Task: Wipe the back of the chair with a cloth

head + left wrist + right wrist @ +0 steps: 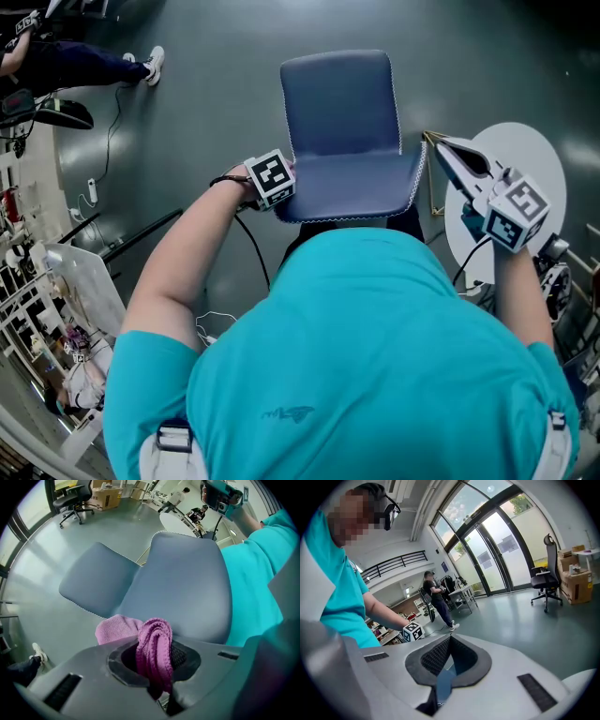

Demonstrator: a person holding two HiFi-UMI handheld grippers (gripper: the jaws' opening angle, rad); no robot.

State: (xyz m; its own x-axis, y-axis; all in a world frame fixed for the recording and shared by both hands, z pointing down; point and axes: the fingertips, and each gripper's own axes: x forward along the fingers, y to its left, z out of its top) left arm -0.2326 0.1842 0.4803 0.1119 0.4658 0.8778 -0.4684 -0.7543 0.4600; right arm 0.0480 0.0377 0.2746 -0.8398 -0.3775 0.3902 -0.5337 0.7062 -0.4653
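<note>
The blue chair (342,141) stands in front of me, seen from above and behind. In the left gripper view its back (187,588) fills the middle, with the seat (96,581) to the left. My left gripper (154,667) is shut on a folded pink cloth (152,648), and a loose part of it lies against the lower back of the chair. From the head view that gripper (281,187) sits at the left edge of the chair back, and the cloth is hidden. My right gripper (435,142) hovers by the chair's right edge, shut and holding nothing (449,641).
A round white table (525,169) stands right of the chair. A person (66,61) is at the far left of the floor. An office chair (546,581) and cardboard boxes (576,581) stand by the glass doors. Shelving (37,309) lines the left side.
</note>
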